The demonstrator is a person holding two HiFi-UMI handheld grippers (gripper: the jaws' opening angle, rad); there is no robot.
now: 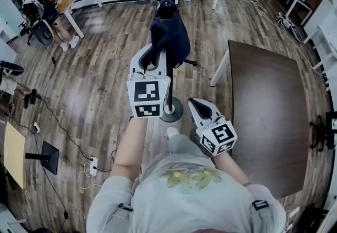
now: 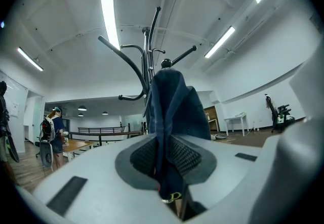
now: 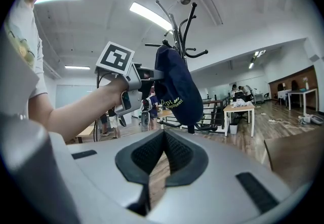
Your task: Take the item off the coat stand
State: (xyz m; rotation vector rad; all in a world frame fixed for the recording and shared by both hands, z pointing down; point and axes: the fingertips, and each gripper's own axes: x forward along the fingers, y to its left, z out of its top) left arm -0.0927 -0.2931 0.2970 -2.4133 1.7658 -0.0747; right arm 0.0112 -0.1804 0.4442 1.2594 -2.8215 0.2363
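Hanging lengthwise down the coat stand (image 2: 147,51), the navy cap (image 2: 172,101) is pinched by the left tongs (image 2: 163,167). Right tongs (image 3: 162,139) are pressed together, empty.

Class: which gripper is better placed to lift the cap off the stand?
Left. The left gripper grips the blue cap on the coat stand; the right gripper sits lower, shut and empty.

Grey short-sleeved T-shirt (image 1: 181,203), yellow-green print (image 1: 190,178); left gripper (image 2: 163,156), right gripper (image 3: 163,152) pale grey; black-and-white marker cubes (image 1: 148,98).
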